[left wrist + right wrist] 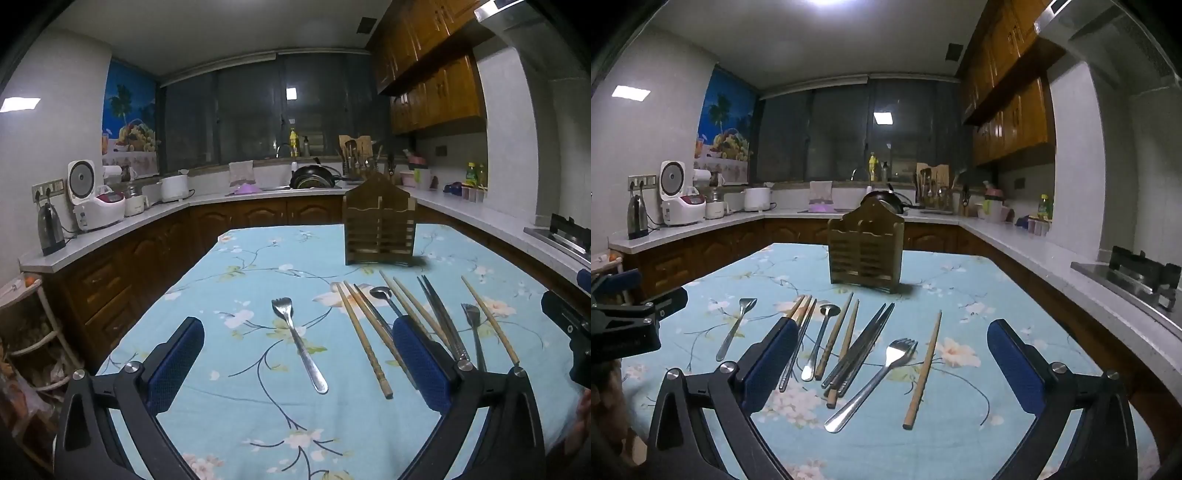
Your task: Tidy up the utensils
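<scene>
On the light blue floral tablecloth (240, 254) stands a slatted wooden utensil holder (378, 225) (866, 251) at the far side. In front of it lie loose utensils. A steel fork (299, 347) (737, 328) lies apart to the left. The row beside it holds wooden chopsticks (364, 339), a spoon (380, 293) (822, 336), metal chopsticks (441, 317) (864, 347), a second fork (472, 325) (886, 369) and a single wooden chopstick (489, 319) (923, 369). My left gripper (297, 325) hovers open over the lone fork. My right gripper (892, 328) hovers open over the row. Neither holds anything.
Kitchen counters wrap around the table, with a kettle (51, 229) and rice cooker (98, 206) on the left. A sink with a black pan (314, 177) is at the back, and a stove (1137, 277) at the right. Wooden cabinets hang above.
</scene>
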`<action>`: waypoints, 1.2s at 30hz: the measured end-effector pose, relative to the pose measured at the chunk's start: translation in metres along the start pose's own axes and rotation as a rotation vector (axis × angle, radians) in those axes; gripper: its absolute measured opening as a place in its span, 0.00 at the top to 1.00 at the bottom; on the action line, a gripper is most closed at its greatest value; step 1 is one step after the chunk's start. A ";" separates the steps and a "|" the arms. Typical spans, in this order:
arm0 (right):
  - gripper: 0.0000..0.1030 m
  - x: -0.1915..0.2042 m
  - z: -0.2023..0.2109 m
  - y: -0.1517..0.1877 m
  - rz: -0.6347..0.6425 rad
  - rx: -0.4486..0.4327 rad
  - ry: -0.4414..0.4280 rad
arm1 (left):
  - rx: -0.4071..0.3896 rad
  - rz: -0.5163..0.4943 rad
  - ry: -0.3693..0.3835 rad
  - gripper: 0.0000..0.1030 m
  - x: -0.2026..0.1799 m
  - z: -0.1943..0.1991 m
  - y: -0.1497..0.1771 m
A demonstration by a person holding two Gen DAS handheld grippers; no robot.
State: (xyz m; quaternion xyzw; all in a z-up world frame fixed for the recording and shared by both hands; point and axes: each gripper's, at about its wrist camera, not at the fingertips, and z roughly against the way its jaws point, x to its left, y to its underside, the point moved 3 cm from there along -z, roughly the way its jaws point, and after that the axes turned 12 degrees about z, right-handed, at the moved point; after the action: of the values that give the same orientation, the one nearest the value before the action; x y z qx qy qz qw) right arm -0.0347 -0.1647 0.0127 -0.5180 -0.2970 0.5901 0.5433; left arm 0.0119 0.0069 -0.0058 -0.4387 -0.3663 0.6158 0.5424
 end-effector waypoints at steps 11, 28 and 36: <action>0.00 -0.005 -0.027 0.007 -0.017 0.031 -0.015 | 0.010 -0.011 -0.001 0.01 -0.009 -0.009 0.002; 0.00 -0.003 -0.028 0.005 -0.028 0.030 -0.028 | 0.003 0.007 0.011 0.01 -0.002 -0.008 0.000; 0.00 -0.002 -0.027 0.002 -0.031 0.024 -0.035 | -0.004 0.009 0.016 0.01 -0.001 -0.007 -0.002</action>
State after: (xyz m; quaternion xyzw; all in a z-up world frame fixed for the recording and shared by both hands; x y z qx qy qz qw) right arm -0.0106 -0.1731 0.0040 -0.4963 -0.3073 0.5940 0.5536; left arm 0.0191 0.0056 -0.0063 -0.4466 -0.3611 0.6140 0.5414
